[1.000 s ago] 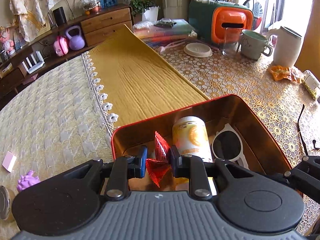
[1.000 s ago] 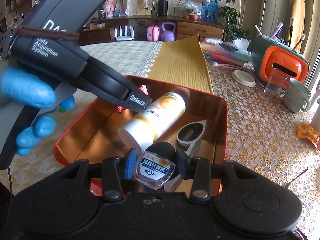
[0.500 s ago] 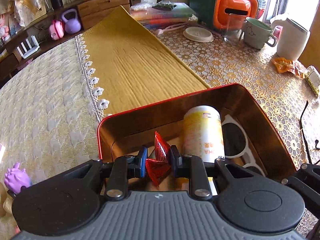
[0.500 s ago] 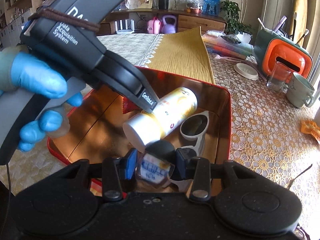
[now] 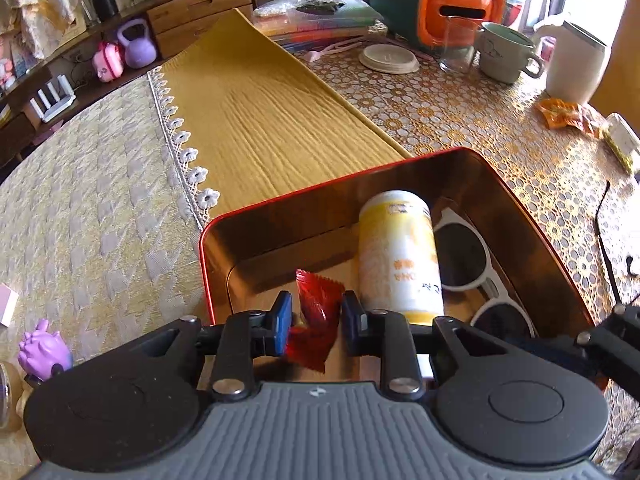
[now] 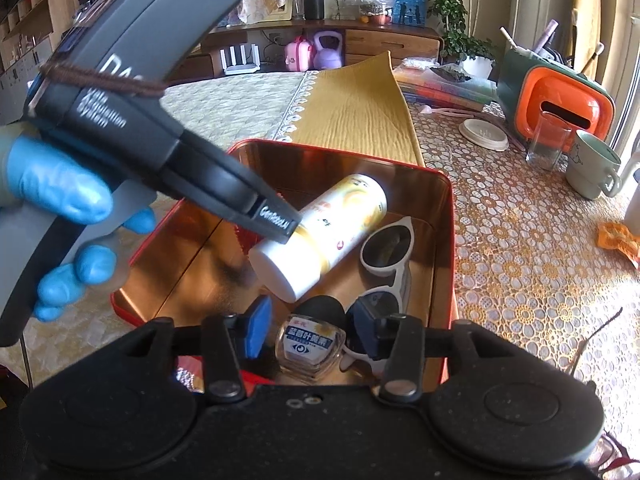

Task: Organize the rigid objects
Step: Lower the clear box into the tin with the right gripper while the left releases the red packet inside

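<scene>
A red metal tin [image 5: 304, 196] [image 6: 450, 216] holds a yellow-white bottle [image 5: 396, 252] [image 6: 324, 228] lying on its side and white sunglasses [image 5: 468, 256] [image 6: 390, 252]. My left gripper [image 5: 316, 316] is open over the tin's near left part, and a red candy wrapper [image 5: 318, 312] sits loose between its fingers. My right gripper [image 6: 310, 326] is open over the tin's near edge, and a small clear bottle with a black cap [image 6: 312, 344] stands between its fingers, apart from the pads. The left gripper's body shows in the right wrist view [image 6: 276, 220], held by a blue-gloved hand.
A yellow cloth runner [image 5: 272, 112] lies beyond the tin. Behind are a white lid [image 5: 390, 58], a glass [image 5: 456, 46], a mug [image 5: 506, 50], a white jug [image 5: 574, 62] and an orange-green box [image 5: 444, 0]. A purple toy [image 5: 44, 350] sits at the left. A snack packet [image 5: 564, 114] lies right.
Both grippers have opened: the left let go of the red wrapper and the right let go of the small clear bottle, both now inside the tin. Both grippers moved lower over the tin.
</scene>
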A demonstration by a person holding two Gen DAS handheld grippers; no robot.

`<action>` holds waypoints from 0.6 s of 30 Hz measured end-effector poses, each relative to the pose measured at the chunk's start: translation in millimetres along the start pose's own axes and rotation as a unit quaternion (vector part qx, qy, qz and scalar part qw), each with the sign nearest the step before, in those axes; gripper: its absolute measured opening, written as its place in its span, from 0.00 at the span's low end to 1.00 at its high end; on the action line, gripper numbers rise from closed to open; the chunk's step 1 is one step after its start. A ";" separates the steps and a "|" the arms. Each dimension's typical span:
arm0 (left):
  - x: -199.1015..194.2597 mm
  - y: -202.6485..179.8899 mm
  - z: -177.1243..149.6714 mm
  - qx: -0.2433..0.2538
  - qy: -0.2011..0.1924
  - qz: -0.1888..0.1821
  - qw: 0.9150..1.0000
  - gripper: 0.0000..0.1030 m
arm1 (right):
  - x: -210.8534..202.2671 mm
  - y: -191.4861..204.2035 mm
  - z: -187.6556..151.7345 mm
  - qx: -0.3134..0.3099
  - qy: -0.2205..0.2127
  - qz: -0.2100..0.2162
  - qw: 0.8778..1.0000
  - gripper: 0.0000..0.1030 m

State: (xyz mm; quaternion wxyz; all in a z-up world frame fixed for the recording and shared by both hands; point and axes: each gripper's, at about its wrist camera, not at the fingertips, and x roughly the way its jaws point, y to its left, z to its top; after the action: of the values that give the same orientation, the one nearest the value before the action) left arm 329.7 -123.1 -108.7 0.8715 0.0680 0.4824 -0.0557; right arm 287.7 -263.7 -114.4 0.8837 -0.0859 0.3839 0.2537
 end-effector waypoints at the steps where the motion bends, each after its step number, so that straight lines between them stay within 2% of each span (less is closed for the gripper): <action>1: -2.7 -0.2 -0.8 0.002 -0.003 0.001 1.000 0.28 | -1.8 0.3 -0.3 0.001 -0.002 -0.001 1.000 0.47; 8: -24.1 2.4 -4.4 0.004 -0.021 -0.013 1.000 0.29 | -16.1 4.4 -0.6 0.008 -0.013 -0.003 1.000 0.54; 18: -64.6 10.8 -24.0 0.009 -0.060 -0.043 0.997 0.29 | -37.2 9.3 0.5 0.039 -0.028 0.005 0.999 0.58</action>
State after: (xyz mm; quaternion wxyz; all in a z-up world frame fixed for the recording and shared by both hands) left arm 277.3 -106.3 -65.8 0.8952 0.0512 0.4308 -0.1017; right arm 261.8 -269.8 -86.8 0.8954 -0.0425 0.3694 0.2451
